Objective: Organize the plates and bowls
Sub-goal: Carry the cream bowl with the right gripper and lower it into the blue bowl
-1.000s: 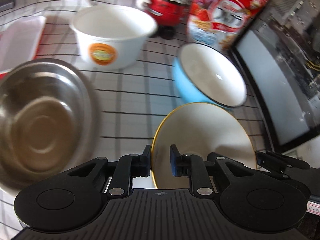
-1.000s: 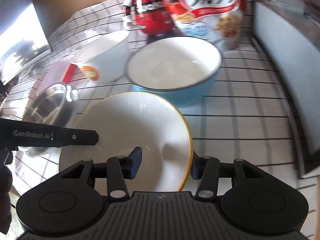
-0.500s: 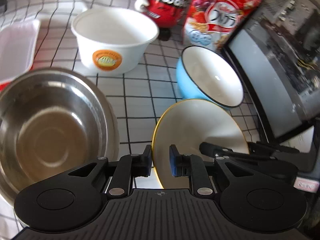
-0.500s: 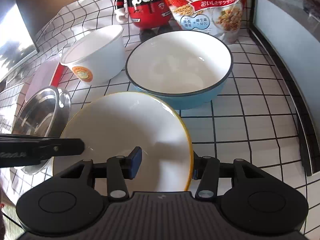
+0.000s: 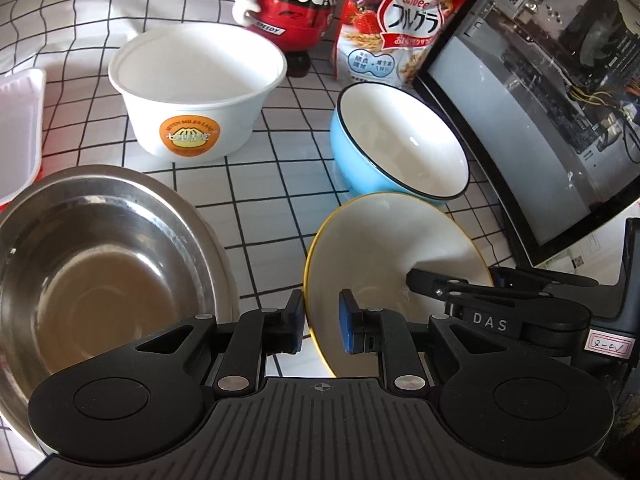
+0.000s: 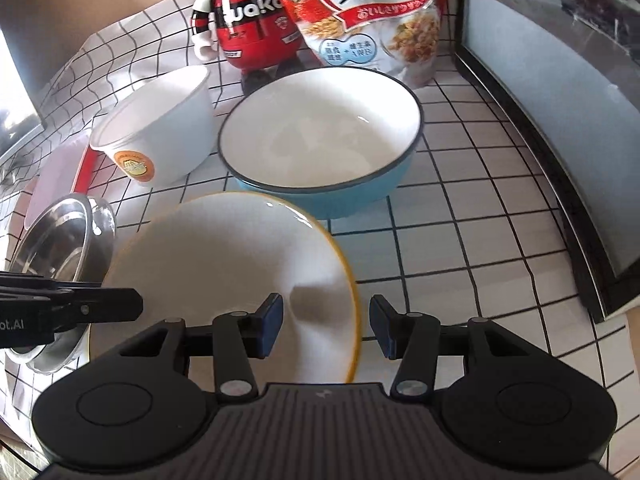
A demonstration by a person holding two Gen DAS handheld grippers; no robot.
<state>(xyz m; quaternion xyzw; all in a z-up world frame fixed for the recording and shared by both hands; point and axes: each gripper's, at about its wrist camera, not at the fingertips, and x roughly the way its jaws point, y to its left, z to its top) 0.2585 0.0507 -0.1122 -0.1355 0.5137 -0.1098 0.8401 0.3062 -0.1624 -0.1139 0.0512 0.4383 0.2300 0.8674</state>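
Observation:
A white plate with a yellow rim [image 5: 392,248] hangs tilted above the checked cloth. My left gripper [image 5: 320,324] is shut on its near left rim. My right gripper [image 6: 326,326] is shut on the right rim of the same plate [image 6: 224,264], one pad on the inner face and one outside. Just behind the plate stands a blue bowl with a white inside [image 5: 400,140] [image 6: 320,140]. A white paper bowl with an orange label [image 5: 196,80] [image 6: 160,128] stands farther left. A steel bowl [image 5: 92,264] [image 6: 60,240] sits at the near left.
A red figurine [image 5: 292,4] and a cereal bag [image 5: 400,28] stand at the back. A glass-sided computer case [image 5: 540,140] walls off the right. A white and red tray [image 5: 20,132] lies at the far left. Bare checked cloth [image 6: 480,220] lies right of the blue bowl.
Both views have rolled and sharpened, and the bowls have shifted a little in frame. The plate stays in the same place between both pairs of jaws.

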